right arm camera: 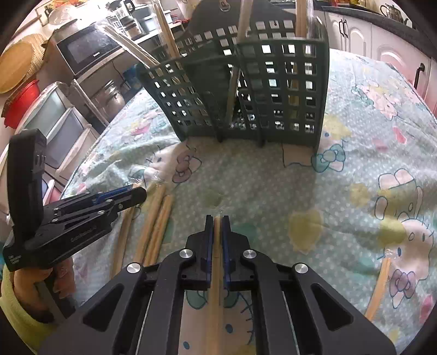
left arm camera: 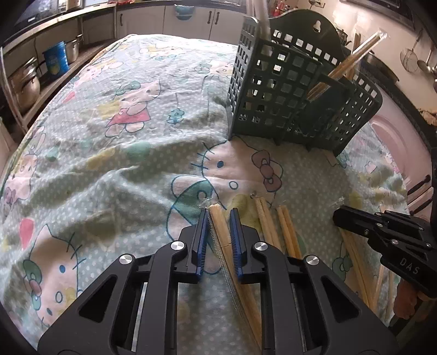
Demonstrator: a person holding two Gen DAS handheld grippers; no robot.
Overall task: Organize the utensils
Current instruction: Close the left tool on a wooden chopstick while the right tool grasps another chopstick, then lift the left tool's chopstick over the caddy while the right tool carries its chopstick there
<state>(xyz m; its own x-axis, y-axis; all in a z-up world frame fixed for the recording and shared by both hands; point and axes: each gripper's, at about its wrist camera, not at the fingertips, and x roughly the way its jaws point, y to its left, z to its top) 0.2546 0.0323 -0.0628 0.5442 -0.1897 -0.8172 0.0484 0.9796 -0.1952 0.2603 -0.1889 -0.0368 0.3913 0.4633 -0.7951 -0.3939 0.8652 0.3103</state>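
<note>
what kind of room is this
Most likely a home kitchen: a black microwave oven on a shelf, steel cooking pots on a rack, and white cabinet doors behind the cartoon-print cloth-covered table.

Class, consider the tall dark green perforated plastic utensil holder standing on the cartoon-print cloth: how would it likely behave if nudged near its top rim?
The tall dark green perforated plastic utensil holder probably tips easily: it is tall, stands on small feet and rests on a soft, wrinkled cartoon-print cloth. Its open lattice walls suggest it is light. The wrapped wooden chopsticks leaning out would likely shift.
</note>
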